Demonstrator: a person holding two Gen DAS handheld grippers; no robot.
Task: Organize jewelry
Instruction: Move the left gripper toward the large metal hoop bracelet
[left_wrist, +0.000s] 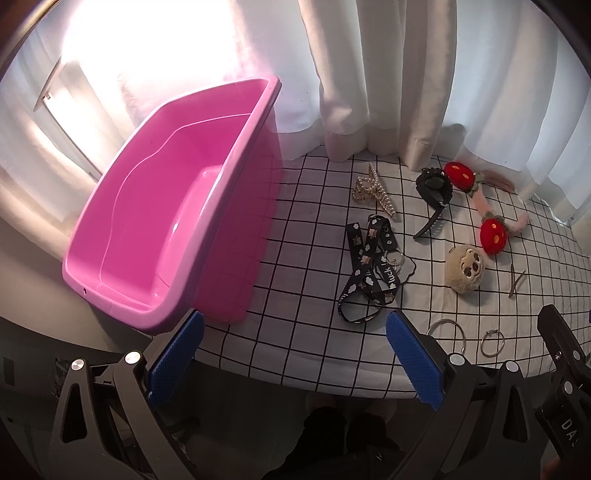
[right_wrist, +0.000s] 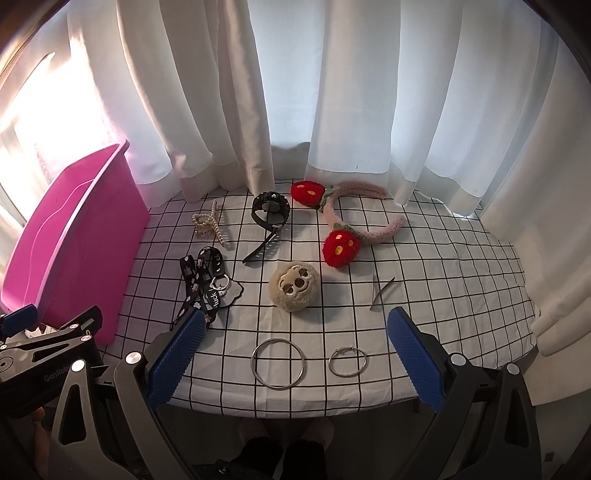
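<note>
**Jewelry spread on gridded cloth; both grippers spread wide, nothing gripped**

Surface: table under white cloth with black grid (right_wrist: 332, 325), lightly wrinkled. White curtains (right_wrist: 288, 92) along the far edge, from 10 to 2 o'clock; strong backlight at 10 o'clock.

Pink bin (left_wrist: 162, 206) at the cloth's left side, 9 to 10 o'clock in the right wrist view (right_wrist: 74, 236), long axis running near to far, nothing visible inside.

Items, right wrist view:
- Large silver ring (right_wrist: 278, 363) and small silver ring (right_wrist: 348, 362) flat at the near edge, side by side, apart.
- Plush face charm (right_wrist: 294, 286) at centre, face up.
- Black lanyard (right_wrist: 201, 284) at 9 o'clock, long axis near to far, folded over itself.
- Pearl hair claw (right_wrist: 208, 223) at 11 o'clock, tilted.
- Black watch (right_wrist: 269, 210) at 12 o'clock, strap trailing toward 7 o'clock.
- Strawberry headband (right_wrist: 354, 221) at 1 o'clock, arch open toward 9 o'clock.
- Metal hairpin (right_wrist: 382, 293) at 3 o'clock, upright V.

Right gripper (right_wrist: 295, 354): blue pads fully apart, both rings lying between them, untouched.
Left gripper (left_wrist: 293, 354): pads fully apart, bin at 10 o'clock, lanyard (left_wrist: 369, 273) just ahead at 1 o'clock.
</note>
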